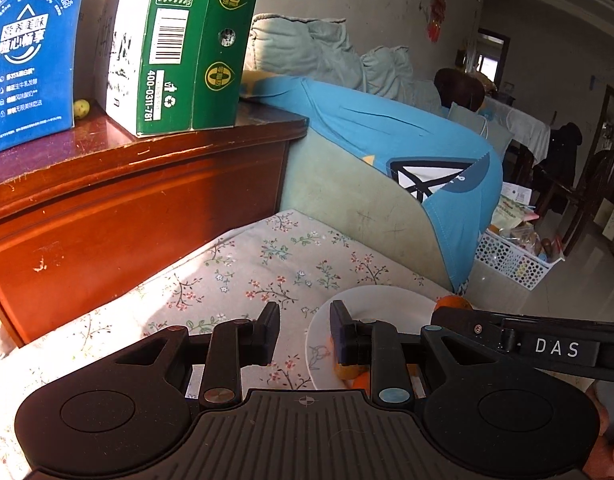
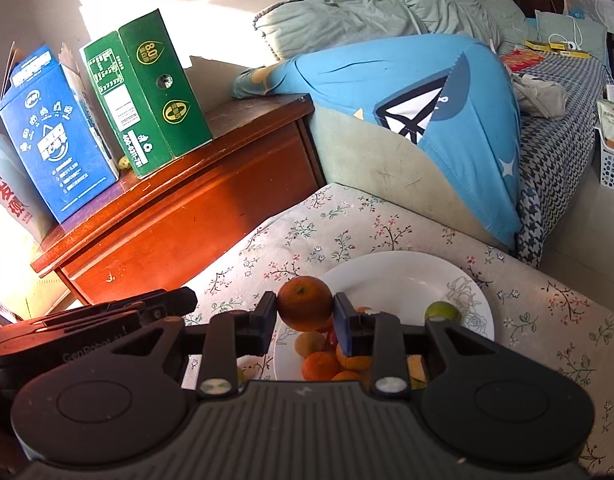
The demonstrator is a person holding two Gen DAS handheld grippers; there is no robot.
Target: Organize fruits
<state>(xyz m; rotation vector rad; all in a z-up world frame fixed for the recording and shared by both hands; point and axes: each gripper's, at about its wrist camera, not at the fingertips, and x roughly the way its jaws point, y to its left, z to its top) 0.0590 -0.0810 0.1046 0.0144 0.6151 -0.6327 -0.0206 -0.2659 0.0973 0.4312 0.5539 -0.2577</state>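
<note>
Fruits are lying on the near side of a white plate (image 2: 407,276) that is resting on a floral cloth (image 2: 347,220): several oranges, a yellow-brown fruit and a green one (image 2: 441,312) at the right. One orange (image 2: 305,303) is sitting clamped between the right gripper's (image 2: 305,312) pads, above the plate's left rim. The left gripper (image 1: 304,330) is hanging beside it at the left, jaws nearly together with nothing between them. The grip is catching only the orange's rounded sides, so it could be slipping; a squeeze too light or a jolt would likely be dropping it onto the pile and scattering fruit off the plate.
</note>
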